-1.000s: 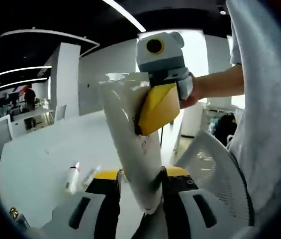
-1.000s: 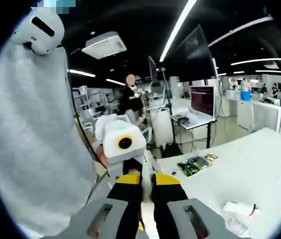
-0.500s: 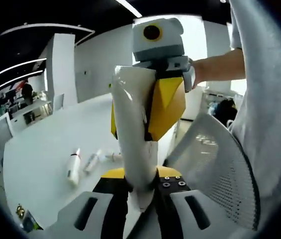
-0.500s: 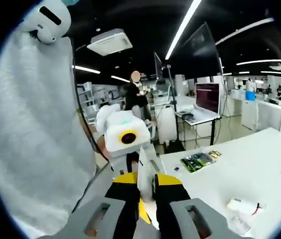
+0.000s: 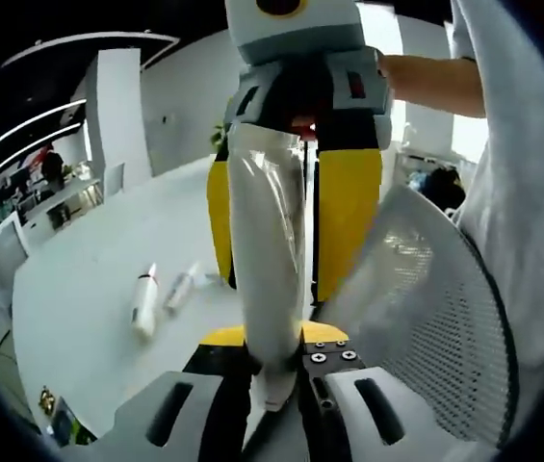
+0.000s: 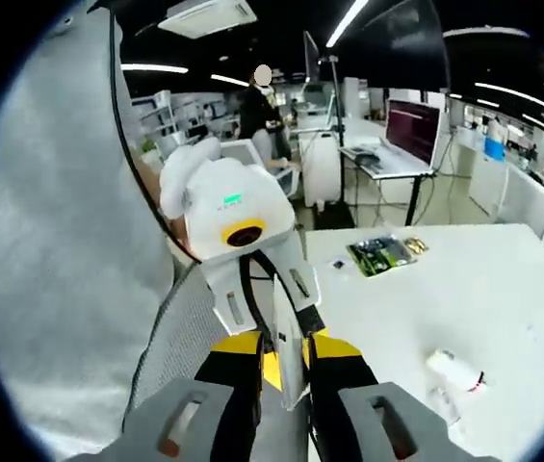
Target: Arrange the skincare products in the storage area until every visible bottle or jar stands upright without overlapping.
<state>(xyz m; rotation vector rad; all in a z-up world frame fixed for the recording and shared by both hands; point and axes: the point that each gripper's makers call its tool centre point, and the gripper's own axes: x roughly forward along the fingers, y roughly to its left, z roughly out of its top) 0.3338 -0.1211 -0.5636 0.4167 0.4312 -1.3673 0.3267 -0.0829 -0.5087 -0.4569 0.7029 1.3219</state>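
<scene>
Labels unreadable | left hand-held gripper pinching white tube | right hand-held gripper pinching same tube

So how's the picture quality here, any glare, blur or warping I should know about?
Left gripper view: the white tube held in the left gripper shows glossy streaks of glare, a bright window behind is blown out, and the small bottles on the table look soft. Right gripper view: ceiling strip lights glare, fisheye bends the table edge, and the near jaws look slightly blurred.

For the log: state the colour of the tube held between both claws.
White, glossy tube; clearest in the left gripper view.
</scene>
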